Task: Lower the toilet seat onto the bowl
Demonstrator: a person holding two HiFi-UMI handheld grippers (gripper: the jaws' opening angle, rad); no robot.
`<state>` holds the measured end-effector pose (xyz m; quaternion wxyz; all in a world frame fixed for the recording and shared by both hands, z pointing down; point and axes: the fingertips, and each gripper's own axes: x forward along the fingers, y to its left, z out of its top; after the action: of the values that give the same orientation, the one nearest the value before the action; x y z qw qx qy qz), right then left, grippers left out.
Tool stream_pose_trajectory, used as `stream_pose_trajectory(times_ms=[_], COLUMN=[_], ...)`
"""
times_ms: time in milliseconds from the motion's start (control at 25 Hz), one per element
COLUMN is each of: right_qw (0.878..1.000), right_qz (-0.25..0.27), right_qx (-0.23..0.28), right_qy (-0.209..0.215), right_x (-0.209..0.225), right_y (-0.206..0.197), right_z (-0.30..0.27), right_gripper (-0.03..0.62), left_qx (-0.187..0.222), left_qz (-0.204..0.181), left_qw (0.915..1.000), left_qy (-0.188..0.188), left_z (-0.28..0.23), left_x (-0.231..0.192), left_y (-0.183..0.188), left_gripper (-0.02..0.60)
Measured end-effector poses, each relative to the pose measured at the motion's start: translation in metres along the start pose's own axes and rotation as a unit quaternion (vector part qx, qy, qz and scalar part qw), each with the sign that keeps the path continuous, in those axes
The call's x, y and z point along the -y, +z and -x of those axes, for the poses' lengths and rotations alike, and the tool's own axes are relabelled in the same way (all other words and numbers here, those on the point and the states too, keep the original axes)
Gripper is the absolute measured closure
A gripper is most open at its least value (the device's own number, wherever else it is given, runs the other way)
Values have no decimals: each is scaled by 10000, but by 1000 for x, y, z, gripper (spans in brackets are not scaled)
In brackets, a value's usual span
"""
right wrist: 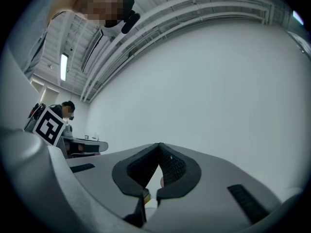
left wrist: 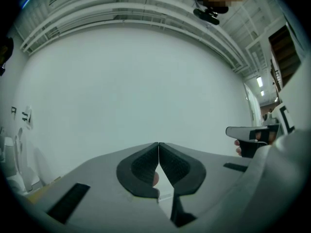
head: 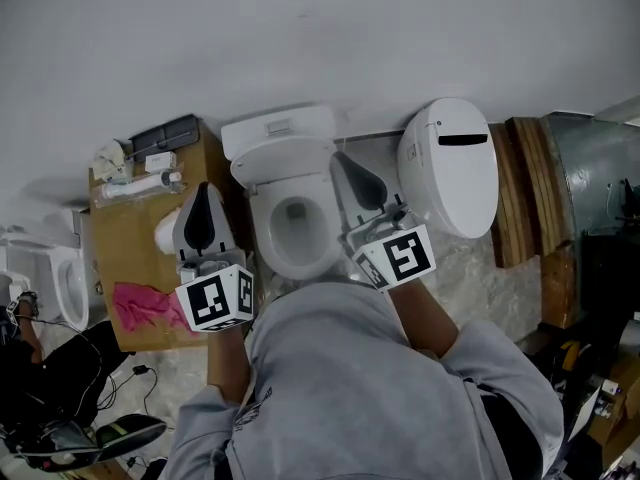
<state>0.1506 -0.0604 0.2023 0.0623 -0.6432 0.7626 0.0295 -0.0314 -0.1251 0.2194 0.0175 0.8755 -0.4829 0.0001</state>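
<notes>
The white toilet stands against the wall, tank behind it, its bowl open to view. I cannot tell the seat from the rim. A white oval lid-like piece with a dark slot sits just right of the toilet. My left gripper is shut and empty, held left of the bowl. My right gripper is shut and empty over the bowl's right edge. In the gripper views the left gripper and the right gripper both face the bare white wall, tips touching.
A wooden board left of the toilet carries a pink cloth, a paper roll and small items. Wooden planks lean at the right. Another toilet and cables lie at the far left.
</notes>
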Motion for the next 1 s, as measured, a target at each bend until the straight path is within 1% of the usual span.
stream_pose_trajectory(times_ms=[360,1000], right_qw=[10000,10000], right_qz=[59,-17], right_qx=[27,-35], right_qy=[-10,-31], right_x=[-1,-3], right_y=[-2,-8], right_z=[4,10], right_gripper=[595,595], left_qx=[9,34], left_qz=[-3,-6], left_qw=[10000,10000], left_qy=[-81,-7], left_z=[-1,6], left_x=[7,6], left_y=[0,1], left_gripper=[581,581])
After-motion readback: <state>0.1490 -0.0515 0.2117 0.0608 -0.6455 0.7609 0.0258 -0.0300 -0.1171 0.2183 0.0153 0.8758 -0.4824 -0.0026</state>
